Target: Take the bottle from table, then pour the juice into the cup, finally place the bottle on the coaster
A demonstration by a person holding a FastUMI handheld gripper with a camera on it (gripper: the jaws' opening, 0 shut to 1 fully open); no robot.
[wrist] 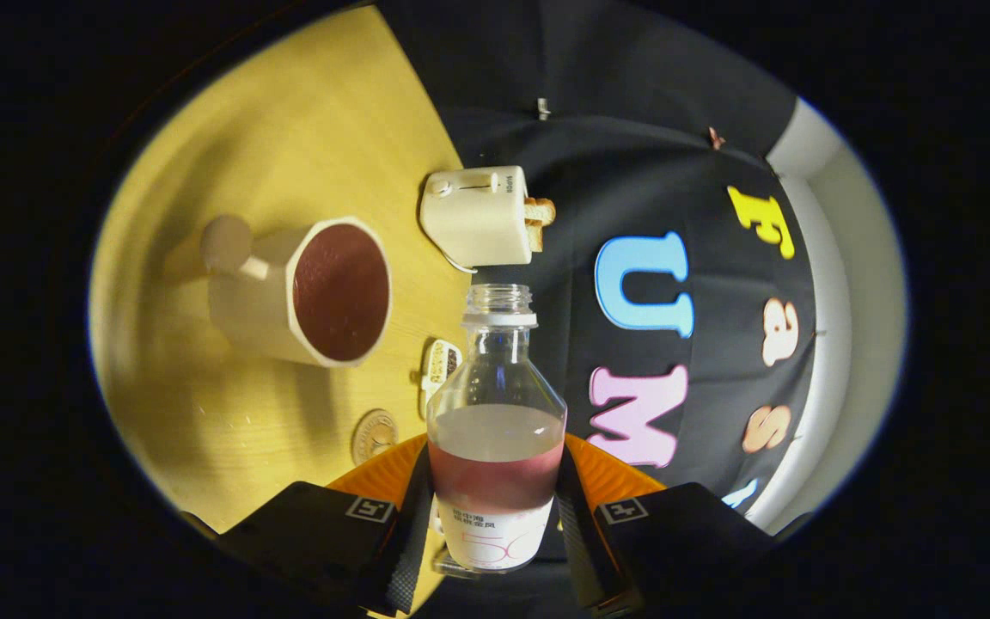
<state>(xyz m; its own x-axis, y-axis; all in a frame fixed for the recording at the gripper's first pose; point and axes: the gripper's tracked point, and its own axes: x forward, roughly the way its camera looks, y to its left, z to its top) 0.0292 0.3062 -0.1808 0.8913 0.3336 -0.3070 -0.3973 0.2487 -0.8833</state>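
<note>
Tabletop sits tipped sideways in the tool's view, pale wood. On it the cup, holding dark red juice, with a toaster just beyond it carrying a slice of bread. The tool is clamped on the bottle, a finger pressing each side; cap off, red juice low inside. Near the bottle, a small round coaster lies flat on the wood.
</note>
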